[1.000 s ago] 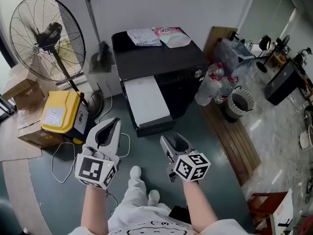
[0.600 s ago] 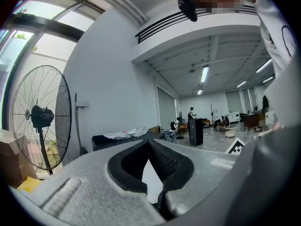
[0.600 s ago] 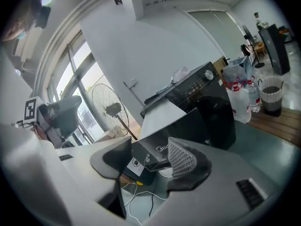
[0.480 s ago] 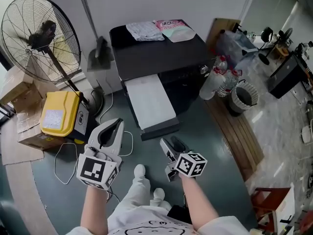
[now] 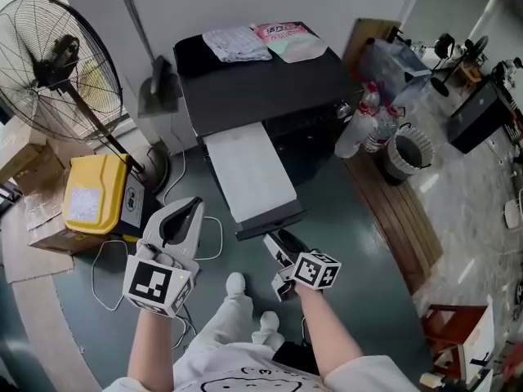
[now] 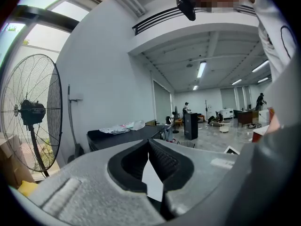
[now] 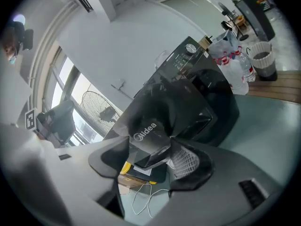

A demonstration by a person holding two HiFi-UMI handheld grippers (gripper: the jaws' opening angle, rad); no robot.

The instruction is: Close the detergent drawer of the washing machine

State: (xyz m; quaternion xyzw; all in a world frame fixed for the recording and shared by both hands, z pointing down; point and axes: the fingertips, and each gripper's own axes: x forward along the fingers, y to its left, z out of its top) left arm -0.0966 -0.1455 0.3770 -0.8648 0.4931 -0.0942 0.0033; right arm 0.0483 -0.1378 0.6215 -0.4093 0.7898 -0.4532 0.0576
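- Between the right gripper's point(image 5: 278, 242) jaws, which stand apart and have just been opening, the front edge of the detergent drawer point(image 5: 249, 170) shows, not gripped.
- Left gripper point(image 5: 189, 207), at nine o'clock: jaws closed on nothing.
- Drawer pulled out from the black washing machine point(image 5: 261, 88) at twelve o'clock, over a grey-green floor point(image 5: 343, 251).
- Fan point(image 5: 57, 64) at ten o'clock; wooden boards point(image 5: 396, 227) and bottles point(image 5: 359, 129) at two.

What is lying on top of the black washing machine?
On the black washing machine, at its rear edge, lie a white patterned bundle and a pink-and-white plastic pouch, side by side. Anything beneath those two is covered.
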